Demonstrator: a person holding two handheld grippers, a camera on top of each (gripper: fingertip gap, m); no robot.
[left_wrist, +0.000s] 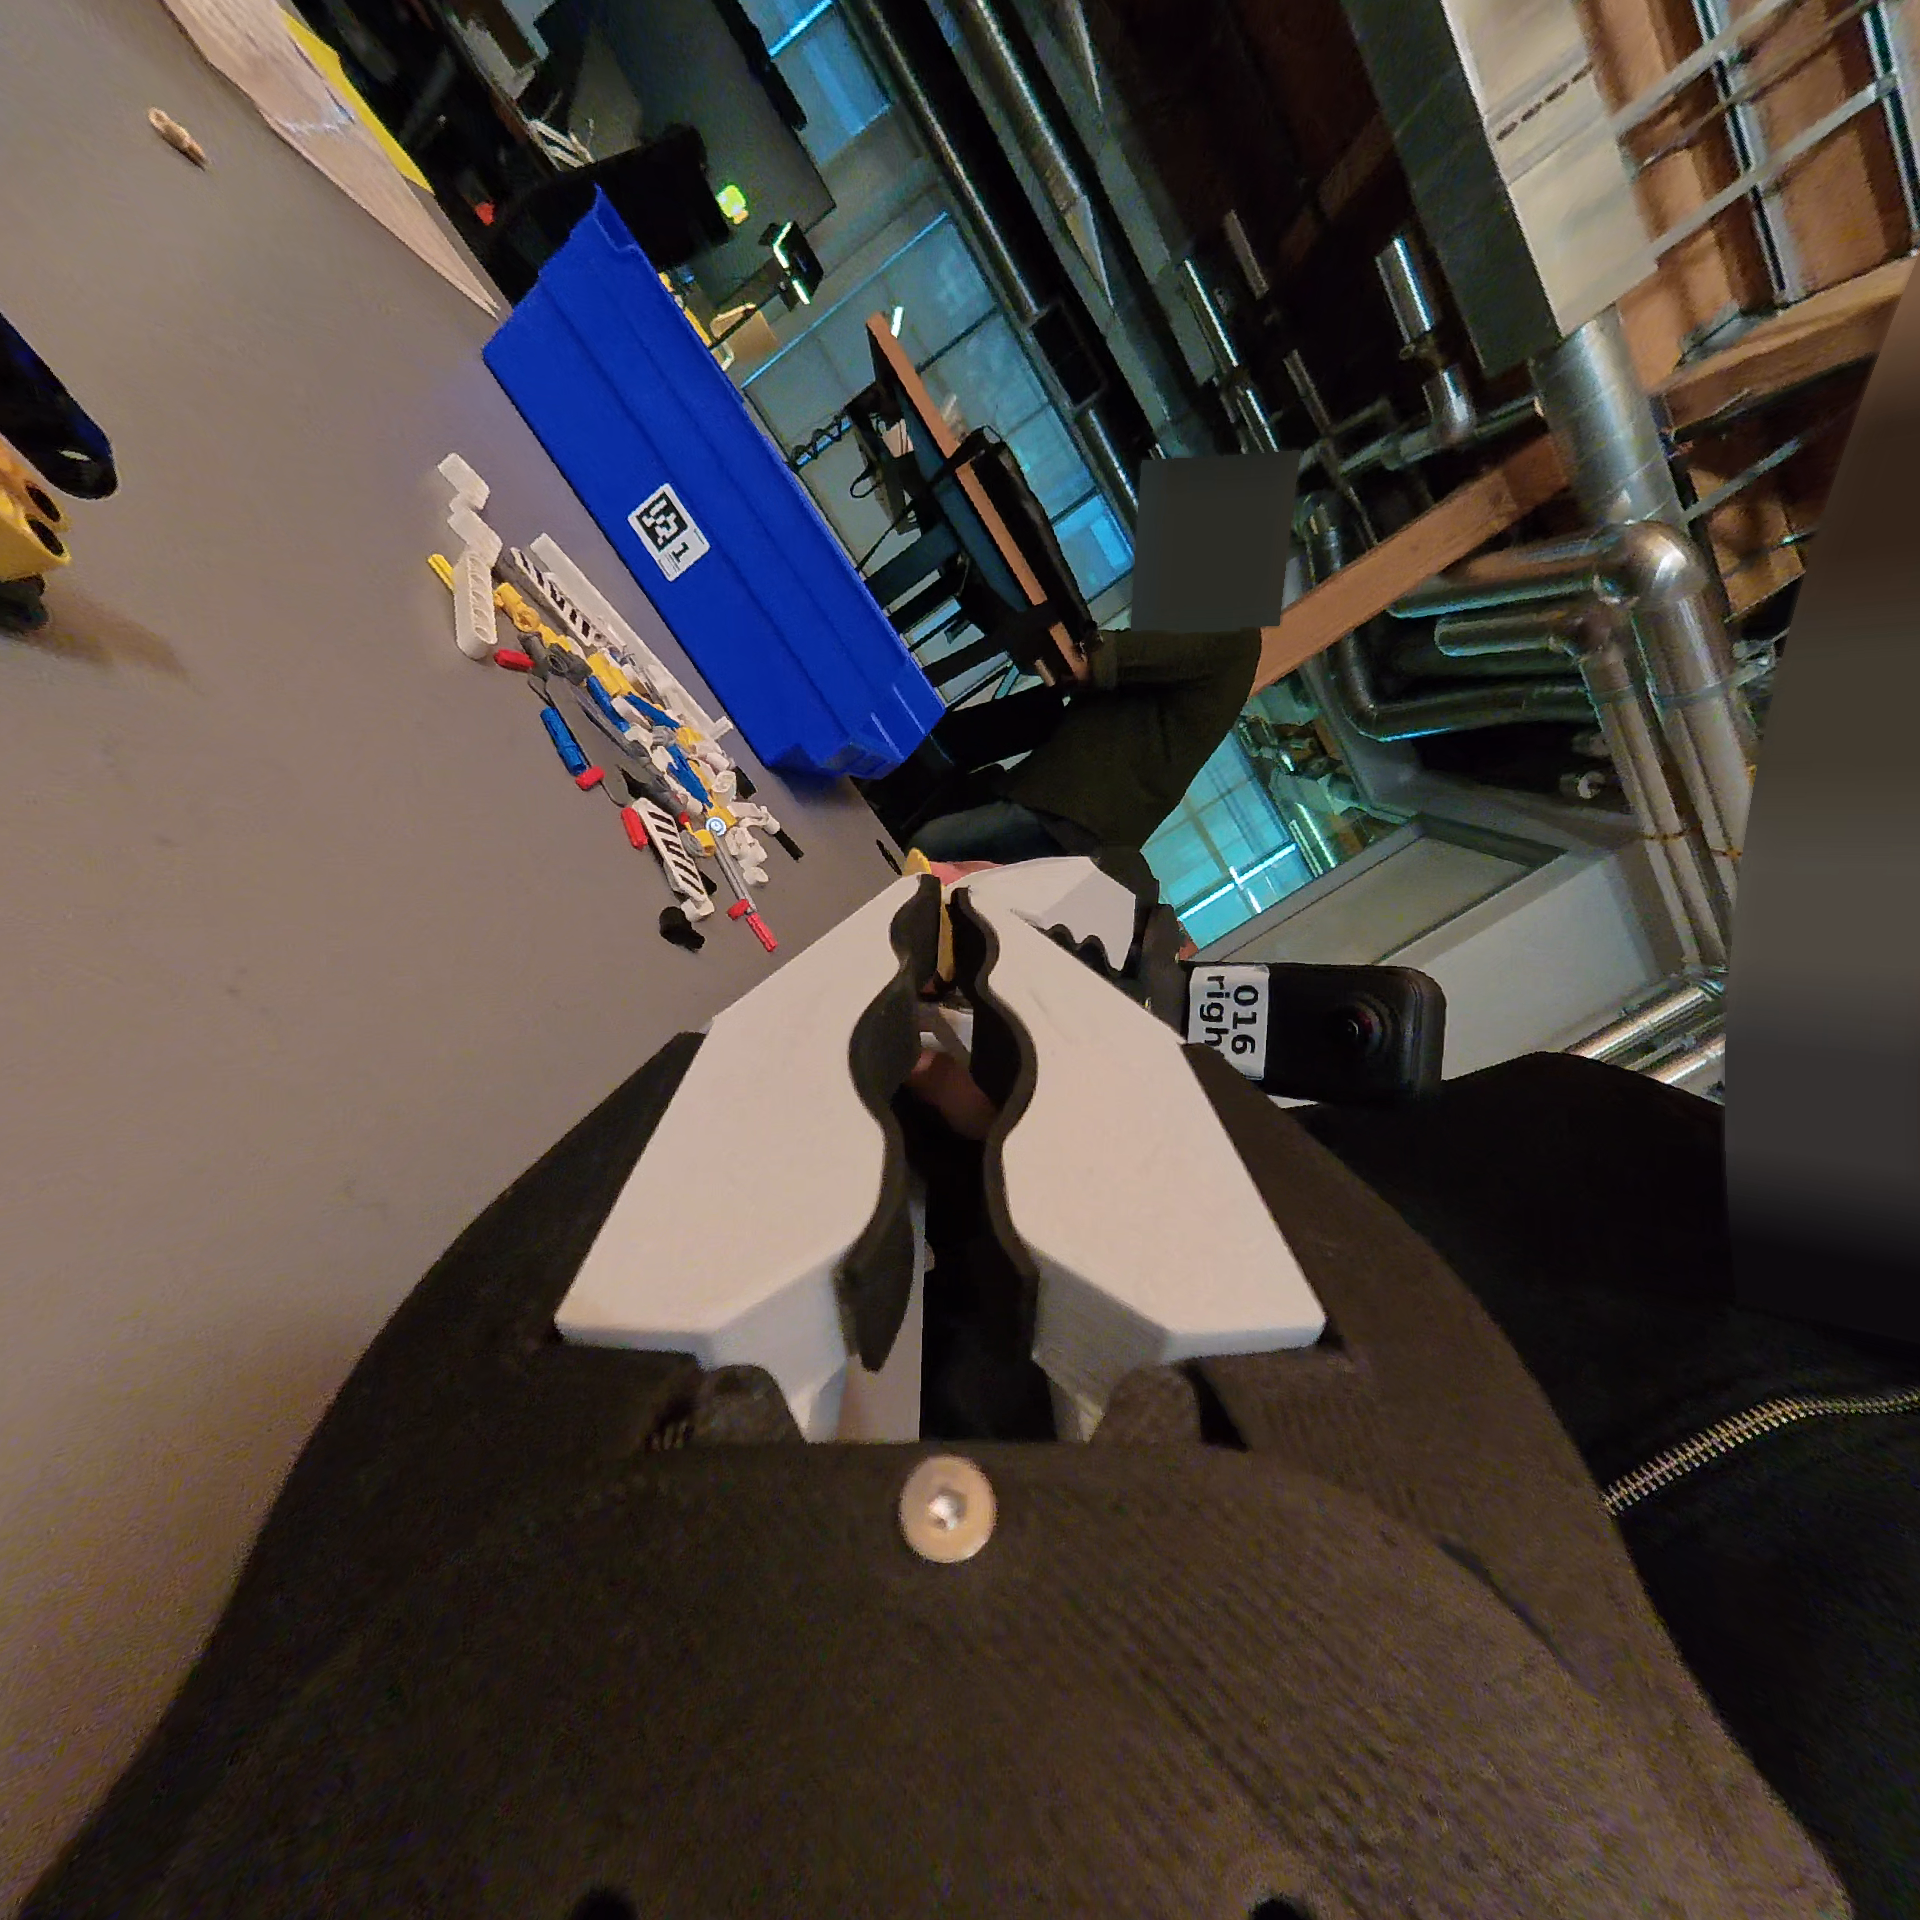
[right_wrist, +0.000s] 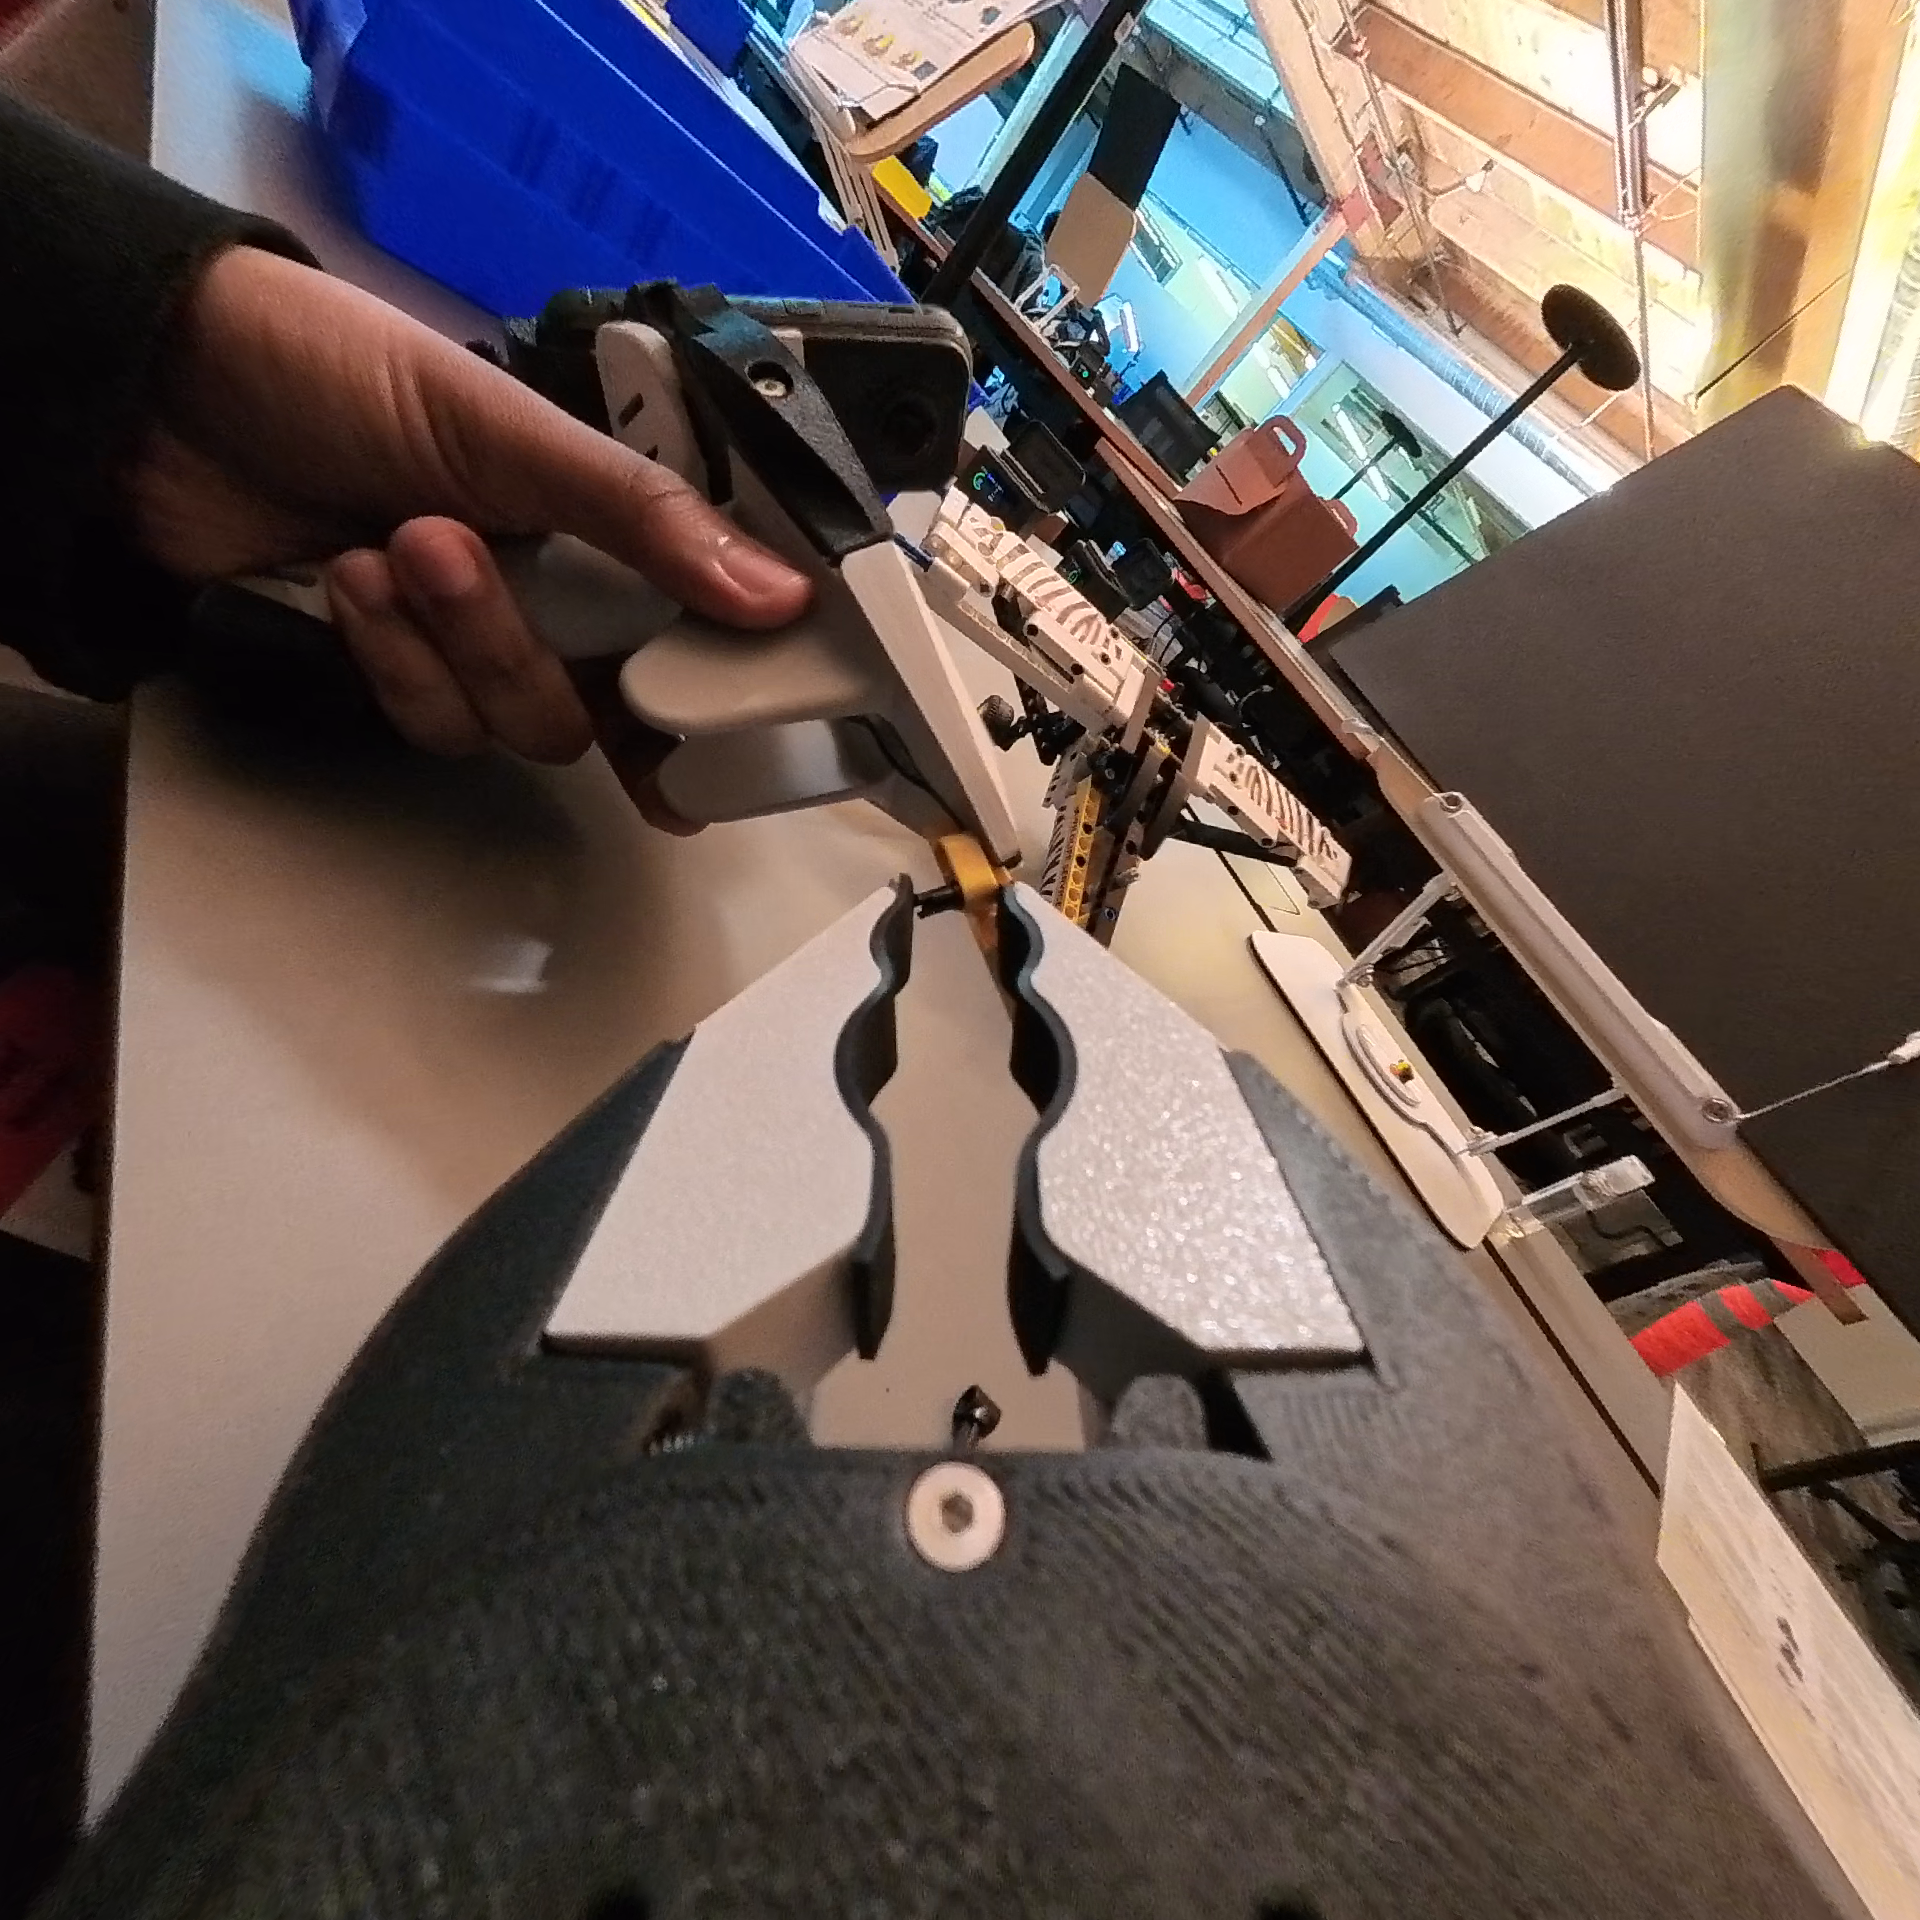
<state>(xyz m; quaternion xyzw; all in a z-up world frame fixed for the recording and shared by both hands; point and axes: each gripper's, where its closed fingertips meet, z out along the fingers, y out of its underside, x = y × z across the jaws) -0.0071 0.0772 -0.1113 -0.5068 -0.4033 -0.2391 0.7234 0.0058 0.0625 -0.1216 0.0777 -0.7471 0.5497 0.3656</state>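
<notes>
pinching one yellow piece (black pin attached), left gripper and right gripper both clamp it.

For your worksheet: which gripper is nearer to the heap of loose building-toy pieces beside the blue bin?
Left, as far as these views show. The left gripper, clamping a yellow piece, sits just short of the heap. The right gripper lies beyond it, farther from the heap.

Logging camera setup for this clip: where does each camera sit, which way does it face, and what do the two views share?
Left wrist view: on the left gripper, looking along its fingers, shut on a yellow brick piece; beyond, loose bricks, blue bin, right gripper's camera.
Right wrist view: on the right gripper, fingers around the piece and its black pin; hand holds left gripper.
Shared: piece, bin, table.
</notes>
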